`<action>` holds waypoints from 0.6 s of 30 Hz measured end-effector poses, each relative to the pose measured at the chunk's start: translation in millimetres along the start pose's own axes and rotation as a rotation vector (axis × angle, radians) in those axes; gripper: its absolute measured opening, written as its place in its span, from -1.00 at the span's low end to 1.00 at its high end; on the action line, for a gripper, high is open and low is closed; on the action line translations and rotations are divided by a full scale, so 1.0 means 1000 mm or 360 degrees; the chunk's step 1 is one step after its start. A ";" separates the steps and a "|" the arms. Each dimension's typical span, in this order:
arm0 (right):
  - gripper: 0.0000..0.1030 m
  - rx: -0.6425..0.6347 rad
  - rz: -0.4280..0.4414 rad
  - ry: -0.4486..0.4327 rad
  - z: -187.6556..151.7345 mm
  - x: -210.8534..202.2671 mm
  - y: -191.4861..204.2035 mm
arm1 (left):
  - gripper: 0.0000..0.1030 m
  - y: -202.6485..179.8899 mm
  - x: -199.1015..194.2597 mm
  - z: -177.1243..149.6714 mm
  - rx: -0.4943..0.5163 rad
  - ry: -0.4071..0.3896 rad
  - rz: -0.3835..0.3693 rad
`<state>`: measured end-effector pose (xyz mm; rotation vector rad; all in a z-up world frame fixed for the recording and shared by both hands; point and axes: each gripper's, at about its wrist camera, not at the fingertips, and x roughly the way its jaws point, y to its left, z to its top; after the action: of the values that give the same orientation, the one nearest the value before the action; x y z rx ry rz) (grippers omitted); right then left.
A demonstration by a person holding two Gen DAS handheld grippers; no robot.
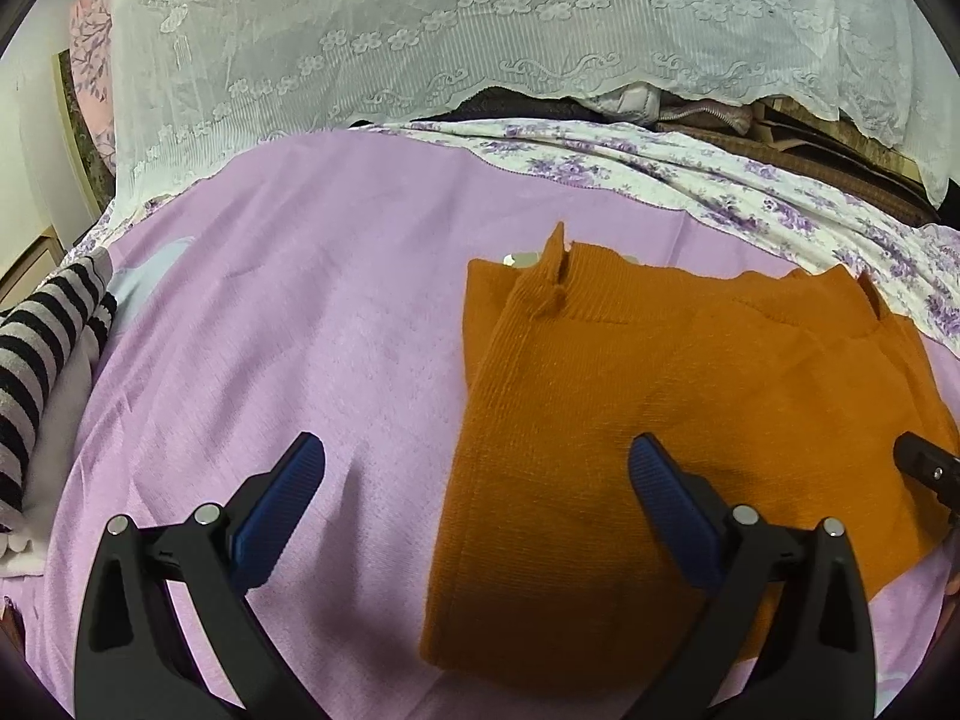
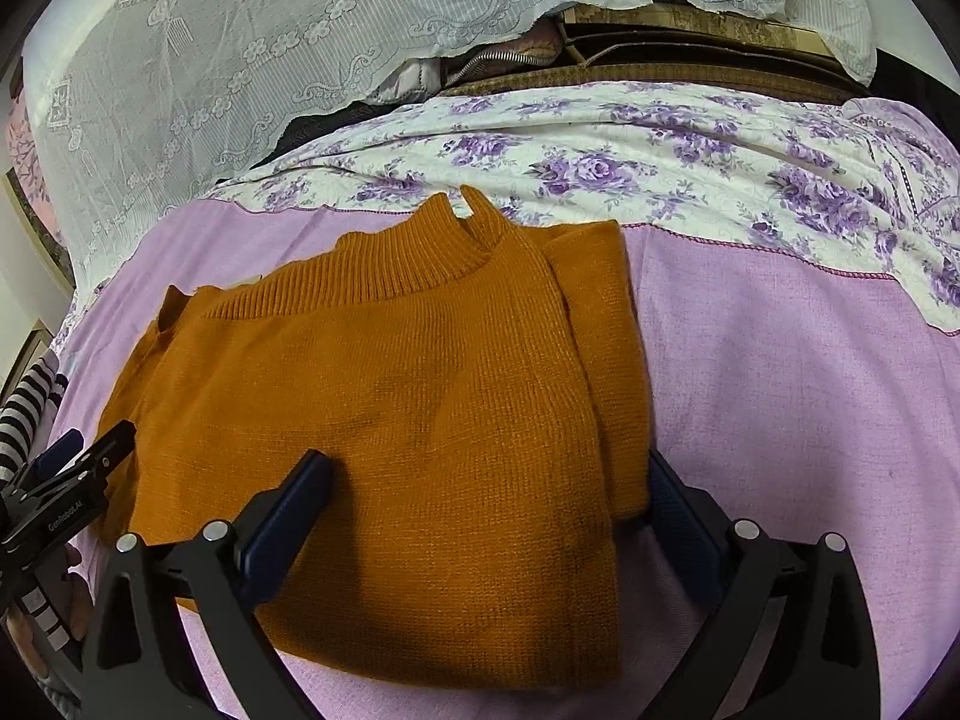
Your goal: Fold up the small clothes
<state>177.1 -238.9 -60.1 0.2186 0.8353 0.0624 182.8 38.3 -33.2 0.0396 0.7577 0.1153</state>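
While an orange sweater (image 2: 390, 408) lies partly folded on a lilac bedspread (image 1: 312, 312), both jaws are held wide open and empty above it: left gripper (image 1: 477, 510) over its left edge, right gripper (image 2: 486, 516) over its right. If only the top layer is pinched, the fold could be dragged apart.

Open lilac bedcover (image 1: 312, 324) stretches left of the folded orange knit sweater (image 2: 390, 408) and again on its right. A black-and-grey striped garment (image 1: 42, 372) blocks the far left edge, while a purple-flowered white sheet (image 2: 660, 156) and white lace curtain (image 1: 420, 30) close off the back.
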 end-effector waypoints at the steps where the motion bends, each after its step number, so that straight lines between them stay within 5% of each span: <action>1: 0.93 0.0000 0.0000 0.0000 0.000 0.000 0.000 | 0.92 0.000 0.000 0.000 0.0000 -0.0002 0.0001; 18: 0.93 0.0001 0.0003 -0.0001 0.000 0.001 0.000 | 0.92 -0.035 -0.015 0.030 0.0090 -0.0084 -0.0013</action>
<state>178.1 -239.3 -60.5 0.2201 0.8347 0.0636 195.9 1.7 -3.7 0.0930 0.7085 0.0846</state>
